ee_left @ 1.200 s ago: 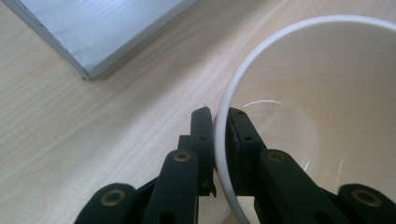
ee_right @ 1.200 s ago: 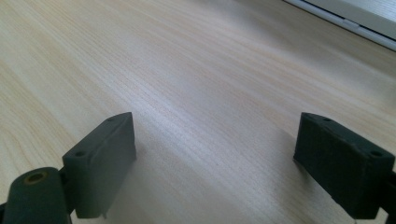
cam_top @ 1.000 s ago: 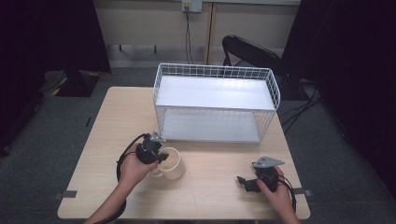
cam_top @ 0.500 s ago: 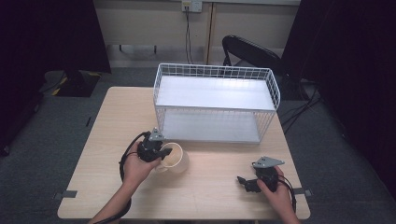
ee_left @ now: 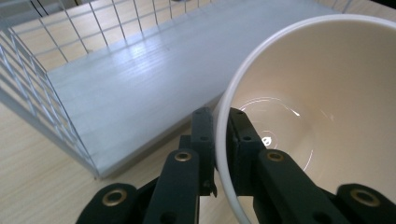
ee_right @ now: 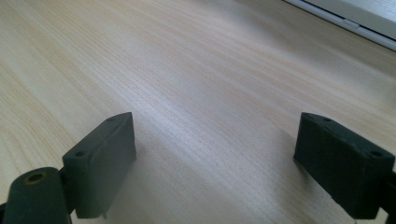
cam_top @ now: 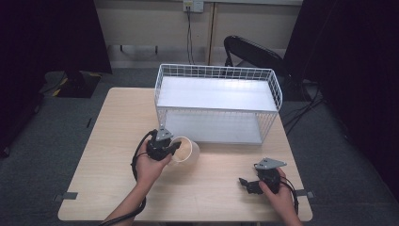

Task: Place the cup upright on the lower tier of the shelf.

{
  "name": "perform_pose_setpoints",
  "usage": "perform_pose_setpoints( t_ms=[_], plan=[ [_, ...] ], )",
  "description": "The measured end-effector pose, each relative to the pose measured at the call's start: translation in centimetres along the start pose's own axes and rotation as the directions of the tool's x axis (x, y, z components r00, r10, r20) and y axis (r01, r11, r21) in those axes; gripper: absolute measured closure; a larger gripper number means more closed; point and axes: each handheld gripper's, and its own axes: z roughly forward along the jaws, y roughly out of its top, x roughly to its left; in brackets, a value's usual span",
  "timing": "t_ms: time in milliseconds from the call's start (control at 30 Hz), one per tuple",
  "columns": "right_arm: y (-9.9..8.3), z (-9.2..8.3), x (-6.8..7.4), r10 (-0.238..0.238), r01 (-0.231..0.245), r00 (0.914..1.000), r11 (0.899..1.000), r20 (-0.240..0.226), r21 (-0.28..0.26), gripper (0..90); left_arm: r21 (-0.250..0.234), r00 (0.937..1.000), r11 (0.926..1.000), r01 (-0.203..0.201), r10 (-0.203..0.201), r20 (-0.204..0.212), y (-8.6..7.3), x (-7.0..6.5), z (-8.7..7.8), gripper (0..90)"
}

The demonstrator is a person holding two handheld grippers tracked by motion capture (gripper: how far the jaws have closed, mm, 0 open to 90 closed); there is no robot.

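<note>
One cream cup, glossy inside, thin white rim

We hold the left tongs in our left hand, forearm coming in from the bottom edge and angled up to the right, wrist fairly straight. The jaws point right and slightly away from us, and they are clamped tight on a thin wall between them, one pad on each face. Our right hand sits low near our own edge, wrapped around the right tongs, which point left. Their jaws stand wide apart with nothing between them.
</note>
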Motion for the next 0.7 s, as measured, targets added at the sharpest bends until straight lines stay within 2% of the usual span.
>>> perform_pose_setpoints(
  t_ms=[133, 167, 267, 533, 700],
  plan=[
    [0.0, 0.0, 0.0, -0.001, 0.001, 1.0000, 1.000, 0.001, 0.000, 11.7, -0.019, 0.9997, 0.9998, 0.006, -0.007, -0.024, 0.3, -0.3, 0.6, 83.0],
    [0.0, 0.0, 0.0, 0.000, 0.000, 1.0000, 1.000, 0.001, 0.001, 11.7, -0.019, 0.9994, 0.9998, -0.008, 0.008, -0.035, 0.3, -0.3, 0.7, 83.0],
    [0.0, 0.0, 0.0, -0.001, 0.001, 1.0000, 1.000, 0.001, 0.000, 11.7, -0.038, 0.9986, 0.9993, 0.003, -0.005, -0.052, 0.4, -0.4, 1.1, 83.0],
    [0.0, 0.0, 0.0, 0.000, 0.000, 1.0000, 1.000, 0.001, 0.000, 11.7, -0.059, 0.9972, 0.9978, 0.030, -0.033, -0.067, 0.3, -0.7, 2.1, 83.0],
    [0.0, 0.0, 0.0, -0.001, 0.001, 1.0000, 1.000, 0.001, 0.000, 11.7, -0.068, 0.9964, 0.9973, 0.028, -0.033, -0.077, 0.6, -0.8, 2.5, 83.0]
  ],
)
